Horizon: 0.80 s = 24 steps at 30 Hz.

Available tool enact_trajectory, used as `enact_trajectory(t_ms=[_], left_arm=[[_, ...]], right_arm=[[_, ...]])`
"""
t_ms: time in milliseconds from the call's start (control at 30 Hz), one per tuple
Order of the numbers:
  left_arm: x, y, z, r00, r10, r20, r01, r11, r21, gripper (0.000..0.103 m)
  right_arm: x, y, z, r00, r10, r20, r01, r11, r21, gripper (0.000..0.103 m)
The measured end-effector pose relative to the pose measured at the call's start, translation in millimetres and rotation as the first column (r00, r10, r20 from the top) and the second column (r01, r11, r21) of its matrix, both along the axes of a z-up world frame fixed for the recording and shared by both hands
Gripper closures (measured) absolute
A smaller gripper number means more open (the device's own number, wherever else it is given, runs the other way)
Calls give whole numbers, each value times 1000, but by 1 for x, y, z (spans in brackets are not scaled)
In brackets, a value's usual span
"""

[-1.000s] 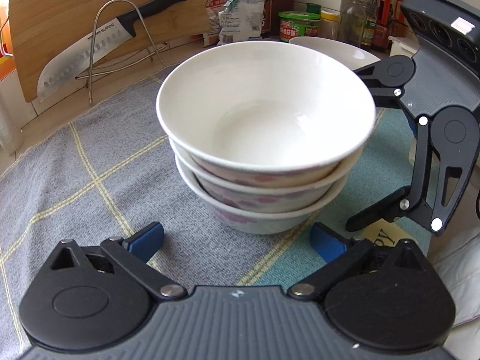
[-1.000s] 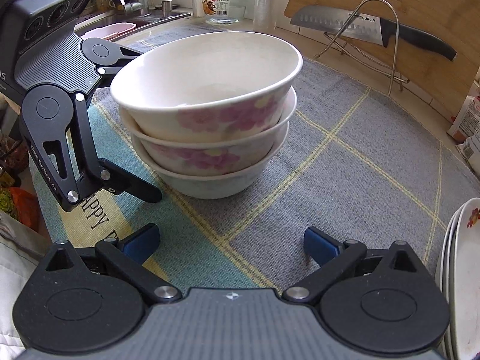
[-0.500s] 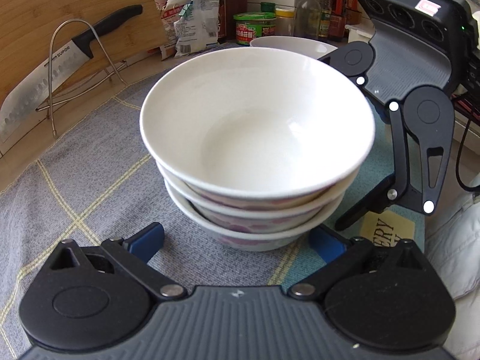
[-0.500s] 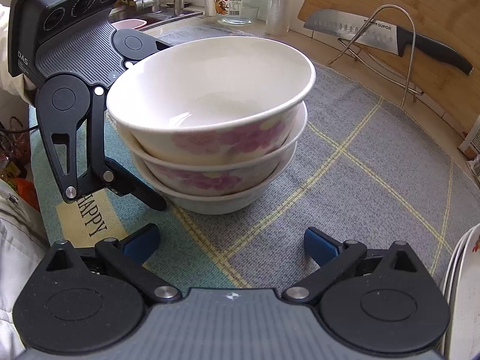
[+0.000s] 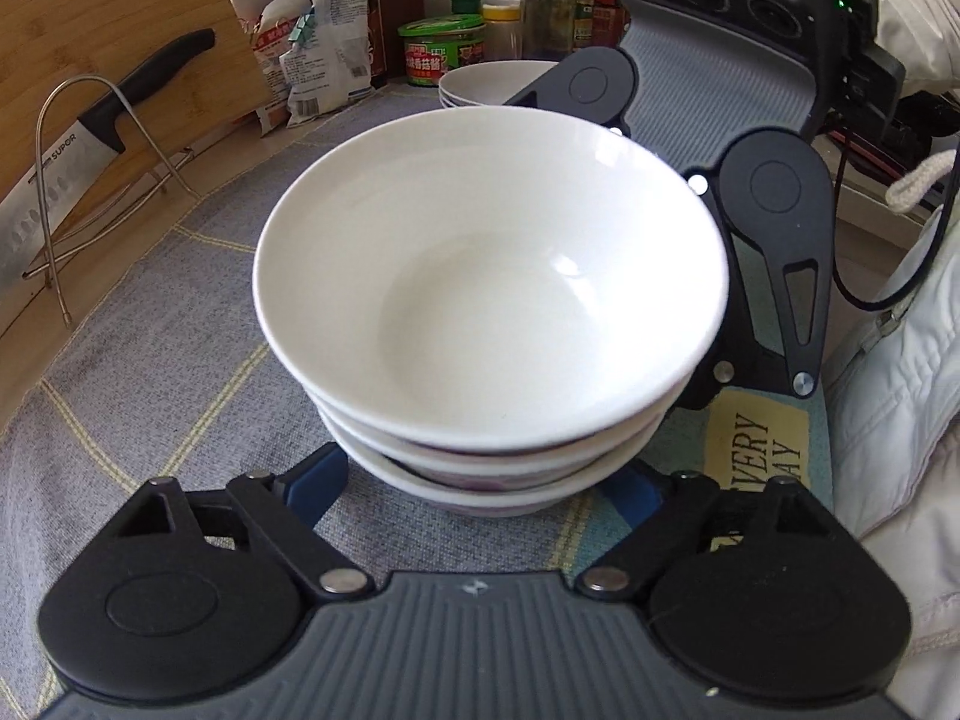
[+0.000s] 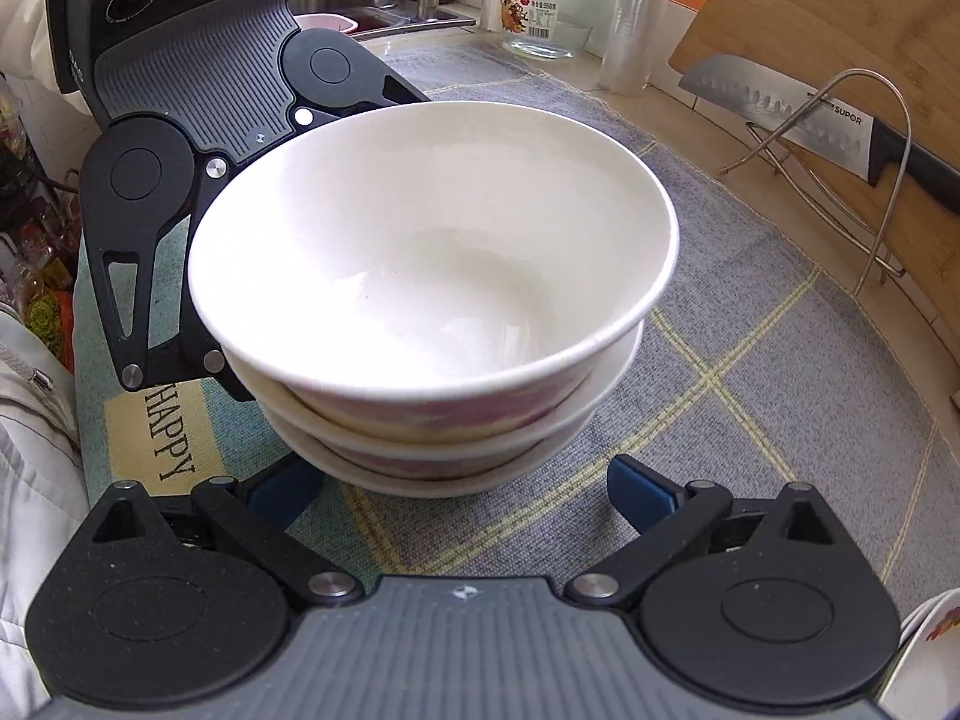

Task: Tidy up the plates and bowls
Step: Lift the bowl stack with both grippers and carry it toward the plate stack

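Observation:
Three white bowls with pink flowers point(image 5: 492, 276) point(image 6: 432, 264) sit nested on a grey and teal mat point(image 5: 150, 360). My left gripper point(image 5: 474, 483) is low at the foot of the stack. Its jaws are closing, with the lowest bowl between the blue pads point(image 5: 312, 480); I see no firm press. From the opposite side my right gripper point(image 6: 459, 489) stands wide open around the stack's base, and its right pad point(image 6: 636, 492) is clear of the bowl. Each gripper's dark housing shows behind the stack in the other's view.
A second bowl stack point(image 5: 480, 81) stands behind, near jars and bottles point(image 5: 444, 57). A knife point(image 6: 828, 120) rests on a wire rack against a wooden board point(image 6: 840, 18). Plates point(image 6: 936, 630) lie at the right edge. A glass jar point(image 6: 552, 6) and a white sleeve point(image 5: 888, 390) are close.
Both grippers have closed in on the bowl stack from opposite sides and rolled a little. The left jaws have narrowed around the lowest bowl.

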State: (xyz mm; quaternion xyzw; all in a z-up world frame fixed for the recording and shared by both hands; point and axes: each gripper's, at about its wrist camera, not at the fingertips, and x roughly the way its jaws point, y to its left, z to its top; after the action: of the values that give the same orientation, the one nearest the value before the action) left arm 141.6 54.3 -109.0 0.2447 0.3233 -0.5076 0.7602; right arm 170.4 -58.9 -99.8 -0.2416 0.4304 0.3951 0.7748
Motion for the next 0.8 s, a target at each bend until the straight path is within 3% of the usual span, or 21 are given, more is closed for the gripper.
enact_trajectory(t_ms=[267, 467, 800], left_arm=[[2, -7, -3, 998, -56, -12, 57, 998, 27, 18], [1, -8, 1, 995, -99, -5, 99, 994, 37, 21], [6, -7, 1, 992, -119, -47, 121, 992, 28, 22]], right_arm=[[5, 8, 7, 999, 48, 8, -48, 999, 5, 1], [7, 7, 10, 998, 61, -30, -61, 998, 31, 13], [11, 5, 13, 997, 64, -44, -62, 997, 38, 13]])
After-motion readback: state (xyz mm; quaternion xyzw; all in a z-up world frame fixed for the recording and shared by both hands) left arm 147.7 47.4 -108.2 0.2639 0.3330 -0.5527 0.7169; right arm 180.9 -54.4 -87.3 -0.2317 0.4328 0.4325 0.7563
